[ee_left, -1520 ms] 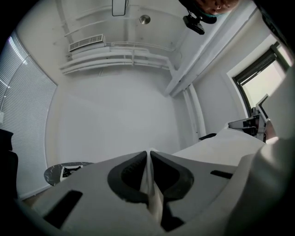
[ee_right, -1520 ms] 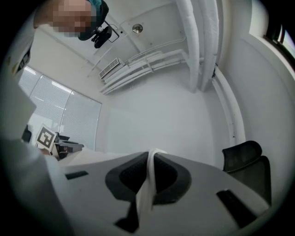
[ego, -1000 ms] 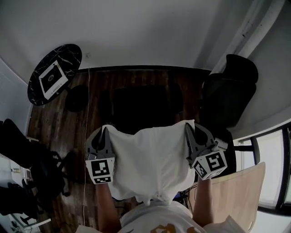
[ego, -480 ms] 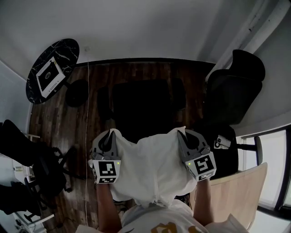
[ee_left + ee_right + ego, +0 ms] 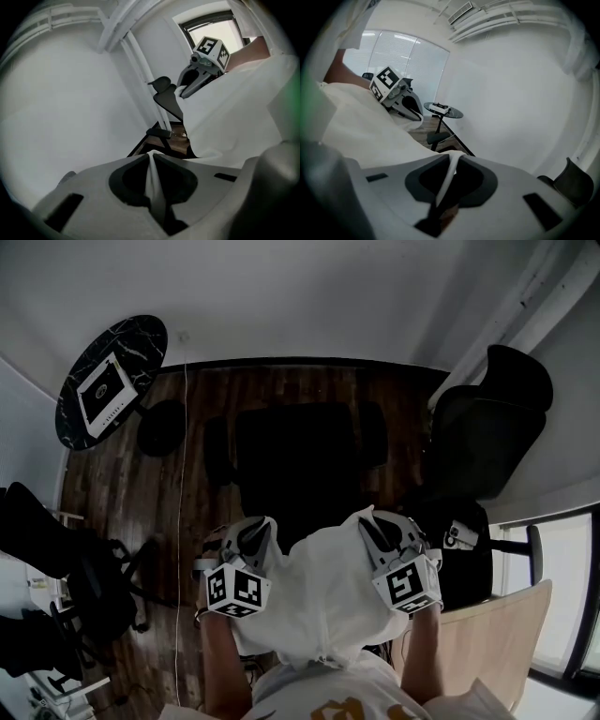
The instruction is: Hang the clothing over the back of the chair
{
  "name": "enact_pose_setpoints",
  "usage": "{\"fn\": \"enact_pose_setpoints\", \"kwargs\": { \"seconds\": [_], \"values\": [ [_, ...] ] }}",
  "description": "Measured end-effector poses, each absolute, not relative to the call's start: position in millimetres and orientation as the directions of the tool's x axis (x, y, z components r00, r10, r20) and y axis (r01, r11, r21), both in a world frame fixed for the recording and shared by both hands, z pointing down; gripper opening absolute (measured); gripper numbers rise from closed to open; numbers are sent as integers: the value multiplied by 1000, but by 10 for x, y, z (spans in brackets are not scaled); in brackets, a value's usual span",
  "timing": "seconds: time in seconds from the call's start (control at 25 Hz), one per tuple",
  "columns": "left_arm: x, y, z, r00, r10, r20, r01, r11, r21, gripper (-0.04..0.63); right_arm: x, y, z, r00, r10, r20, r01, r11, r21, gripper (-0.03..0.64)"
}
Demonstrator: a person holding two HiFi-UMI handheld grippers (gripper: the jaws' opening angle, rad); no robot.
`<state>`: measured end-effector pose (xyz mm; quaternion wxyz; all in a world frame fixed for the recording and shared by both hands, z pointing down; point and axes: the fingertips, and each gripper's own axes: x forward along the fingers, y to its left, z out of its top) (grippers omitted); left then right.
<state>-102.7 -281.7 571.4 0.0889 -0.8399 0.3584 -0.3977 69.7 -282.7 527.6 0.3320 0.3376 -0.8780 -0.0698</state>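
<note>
In the head view a white garment hangs between my two grippers, just in front of a black office chair on the dark wood floor. My left gripper is shut on the garment's left top edge; in the left gripper view a thin fold of cloth is pinched at the tips of the left gripper. My right gripper holds the right top edge. Its jaws have just been opening a little, and the right gripper still has a strip of cloth caught between its tips.
A second black chair stands at the right by the wall. A round marbled table with a white device is at the far left, with a black stool beside it. Dark equipment sits at the left. A pale wooden panel is at the lower right.
Both grippers have sunk, rolled inward and drawn closer together. The garment between them has gone from a wide flat spread to a narrower, bunched drape.
</note>
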Motion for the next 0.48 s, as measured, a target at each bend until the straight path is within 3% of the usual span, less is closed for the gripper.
{"fn": "enact_pose_setpoints", "kwargs": {
  "seconds": [0.28, 0.32, 0.36, 0.4, 0.48],
  "values": [
    [-1094, -2830, 5772, 433, -640, 634, -562, -742, -365, 43, 748, -2841, 5291, -531, -650, 544, -574, 748, 334, 77],
    [-1105, -2835, 5787, 437, -633, 639, -574, -743, -344, 73, 760, -2840, 5281, -526, -656, 541, -578, 742, 338, 80],
    [-1115, -2843, 5800, 442, -626, 642, -587, -743, -321, 179, 773, -2841, 5272, -524, -661, 538, -582, 738, 340, 85],
    [-1126, -2853, 5806, 443, -622, 646, -597, -742, -306, 238, 786, -2842, 5265, -524, -662, 536, -586, 737, 338, 92],
    [-1159, -2864, 5794, 430, -631, 646, -607, -732, -310, 238, 800, -2840, 5259, -531, -655, 537, -595, 740, 314, 114]
  ]
}}
